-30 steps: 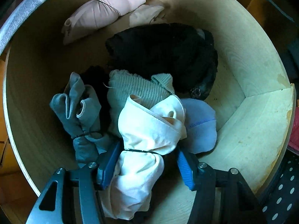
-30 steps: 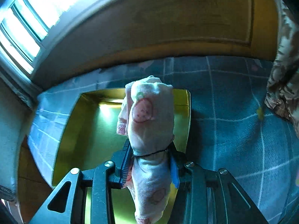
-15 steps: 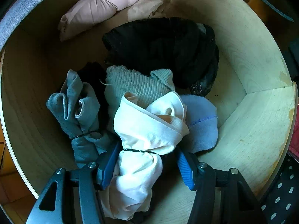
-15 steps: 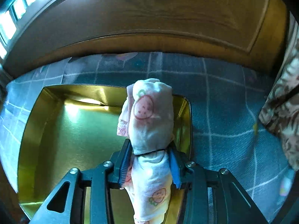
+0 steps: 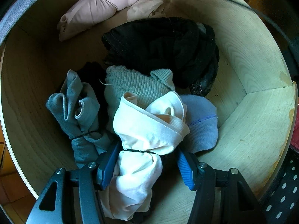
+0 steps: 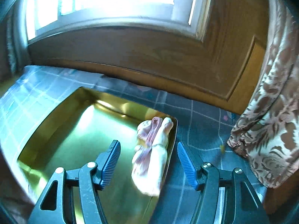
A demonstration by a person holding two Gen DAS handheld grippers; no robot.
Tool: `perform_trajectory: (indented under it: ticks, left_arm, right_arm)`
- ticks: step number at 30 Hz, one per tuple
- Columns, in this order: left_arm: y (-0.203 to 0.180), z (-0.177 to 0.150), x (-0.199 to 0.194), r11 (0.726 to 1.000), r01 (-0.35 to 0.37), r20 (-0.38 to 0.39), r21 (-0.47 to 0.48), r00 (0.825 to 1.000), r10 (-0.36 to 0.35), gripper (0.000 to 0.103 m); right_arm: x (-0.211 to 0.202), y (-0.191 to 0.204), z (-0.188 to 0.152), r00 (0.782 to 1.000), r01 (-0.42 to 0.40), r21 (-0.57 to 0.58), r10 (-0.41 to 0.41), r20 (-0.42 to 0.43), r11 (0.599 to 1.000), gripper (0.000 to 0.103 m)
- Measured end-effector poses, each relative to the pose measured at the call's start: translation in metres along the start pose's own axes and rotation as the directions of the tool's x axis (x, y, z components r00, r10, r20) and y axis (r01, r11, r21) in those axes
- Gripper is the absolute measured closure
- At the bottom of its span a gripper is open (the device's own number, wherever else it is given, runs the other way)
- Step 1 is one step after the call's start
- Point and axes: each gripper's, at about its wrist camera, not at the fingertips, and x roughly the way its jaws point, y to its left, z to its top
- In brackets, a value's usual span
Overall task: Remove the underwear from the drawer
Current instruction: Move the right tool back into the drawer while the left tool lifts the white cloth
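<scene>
With its jaws opening, the right gripper (image 6: 148, 158) had dropped the printed bundle (image 6: 151, 155) at the gold tray's (image 6: 56, 119) right edge, so the left gripper (image 5: 147, 164), half-open astride the cream bundle (image 5: 142, 136), needed to pinch at its band.

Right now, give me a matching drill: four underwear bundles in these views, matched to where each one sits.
Bundles:
1. white bundle
2. pink bundle
3. grey bundle
4. strawberry-print bundle

Places:
A. far end of the wooden drawer
B. in the gold tray, at its right rim
C. between the left hand-held gripper's fingers
D. just left of the white one

Pairs: 1-C, 2-A, 3-D, 4-B
</scene>
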Motion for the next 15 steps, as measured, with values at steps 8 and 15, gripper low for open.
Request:
perform_trajectory:
  ticks: [8,15]
  left_arm:
    - [0.000,-0.001,-0.001,1.000,0.007,0.005,0.007,1.000,-0.007,0.043]
    - [0.003,-0.002,-0.003,0.999,0.033,-0.002,0.015,0.999,-0.032,0.043]
  right_arm:
    - [-0.090,0.014,-0.095,0.990,-0.133,-0.089,0.136,0.029,0.987,0.039]
    - [-0.109,0.016,-0.199,0.956,-0.275,-0.061,0.266,-0.125,0.959,0.035]
